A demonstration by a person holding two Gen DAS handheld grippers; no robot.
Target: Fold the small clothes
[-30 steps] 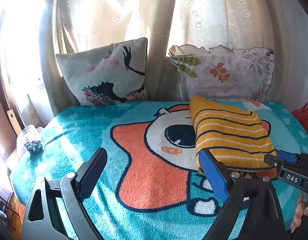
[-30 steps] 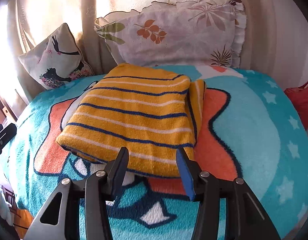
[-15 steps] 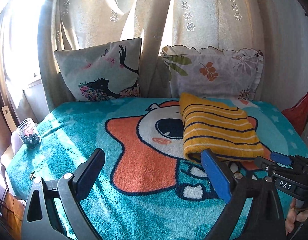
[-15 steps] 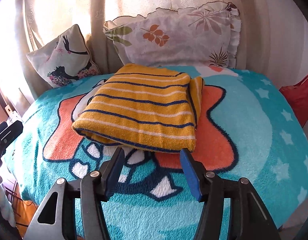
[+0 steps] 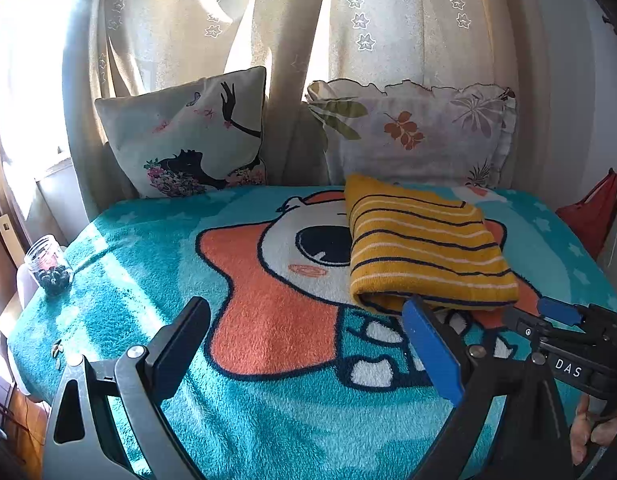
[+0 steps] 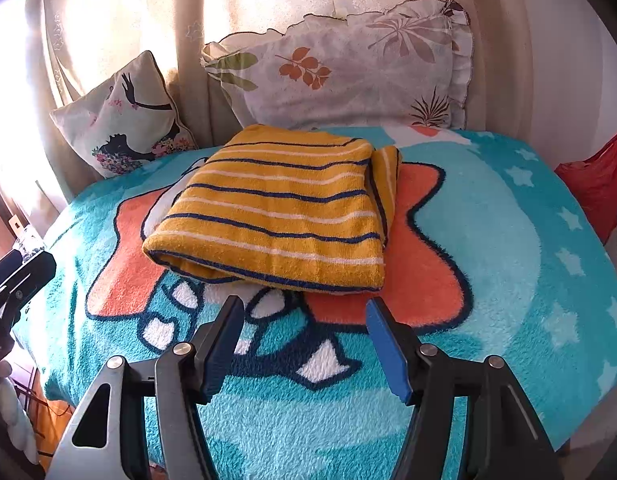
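The largest thing in view is the blanket (image 6: 508,248), a turquoise fleece with a big orange and white cartoon figure, which covers the whole bed. Behind it hang the pale curtains (image 5: 388,40), with strong sun coming through on the left. Against the curtains lean two pillows: the leaf pillow (image 6: 348,68) and the smaller dancer pillow (image 5: 188,132).

The striped garment (image 6: 276,208), yellow with dark blue and white lines, lies on the blanket just in front of the leaf pillow. It is folded into a thick, nearly square packet, with a second folded edge showing along its right side. No sleeve or loose corner hangs out, so the folding of this piece appears to be complete.

The right gripper (image 6: 304,344) hangs over the blanket just before the near edge of the garment, with its jaws wide apart and nothing between them. The left gripper (image 5: 304,356) is further to the left, also wide and empty, not touching the cloth; the garment is beyond its blue finger. A small glass jar (image 5: 48,264) stands at the left edge of the bed.

The step in hand seems to be the release after the last fold. The next move probably calls for fetching another piece, though none is visible, or for a light press to flatten the packet.
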